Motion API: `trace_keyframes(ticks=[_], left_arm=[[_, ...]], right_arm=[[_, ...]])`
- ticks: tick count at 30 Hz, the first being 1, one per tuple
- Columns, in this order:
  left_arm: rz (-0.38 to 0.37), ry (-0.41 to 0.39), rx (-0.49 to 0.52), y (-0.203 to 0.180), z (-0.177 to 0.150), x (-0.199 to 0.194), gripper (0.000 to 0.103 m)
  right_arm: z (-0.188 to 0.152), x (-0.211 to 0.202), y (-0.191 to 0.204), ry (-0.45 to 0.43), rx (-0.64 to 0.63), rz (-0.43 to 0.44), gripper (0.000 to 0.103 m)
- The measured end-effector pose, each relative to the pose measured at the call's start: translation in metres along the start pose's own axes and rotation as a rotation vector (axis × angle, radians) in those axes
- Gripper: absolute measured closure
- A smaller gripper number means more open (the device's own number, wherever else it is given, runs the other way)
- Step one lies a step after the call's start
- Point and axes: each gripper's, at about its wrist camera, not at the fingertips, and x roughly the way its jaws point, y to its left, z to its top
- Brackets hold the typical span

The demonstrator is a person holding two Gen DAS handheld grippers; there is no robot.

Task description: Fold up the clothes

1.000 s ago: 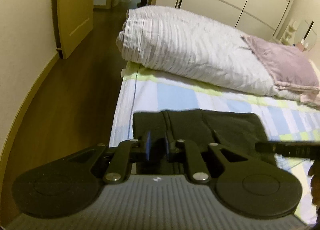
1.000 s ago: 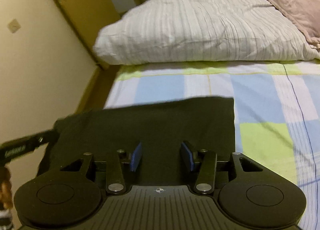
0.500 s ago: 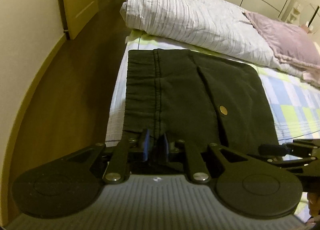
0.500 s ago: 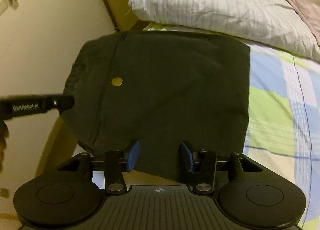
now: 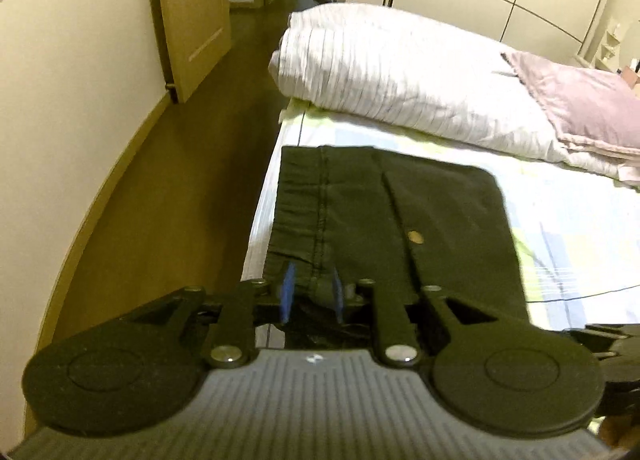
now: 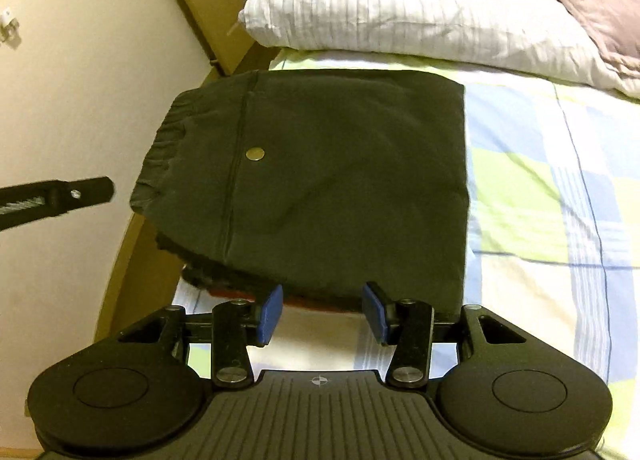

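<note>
On the bed's checked sheet (image 6: 532, 196), near its left edge, lies a folded pair of dark trousers (image 6: 340, 168), brass snap button (image 6: 255, 153) facing up. Left tongs (image 5: 311, 296) are clamped on the near seam edge of the garment. Right tongs (image 6: 322, 314) stand spread apart, blue pads (image 6: 376, 310) just short of the near hem, gripping nothing. A striped white duvet (image 5: 400, 76) lies beyond.

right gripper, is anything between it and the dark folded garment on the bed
Nothing visible does. The right gripper is open just short of the dark folded garment, with only bare bed sheet under the gap.
</note>
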Motion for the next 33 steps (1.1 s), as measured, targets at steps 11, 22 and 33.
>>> trace_keyframes(ticks=[11,22,33], left_arm=[[0.038,-0.052,0.013,-0.034,-0.021,-0.1,0.068],[0.097,-0.061,0.014,-0.072,-0.057,-0.152,0.06],[0.136,-0.049,-0.002,-0.125,-0.11,-0.18,0.052]], right_arm=[[-0.032,-0.065,0.004,-0.038,-0.057,-0.059,0.055],[-0.072,-0.123,-0.003,-0.094,-0.072,-0.04,0.055],[-0.117,-0.172,-0.042,-0.086,-0.066,-0.082,0.054]])
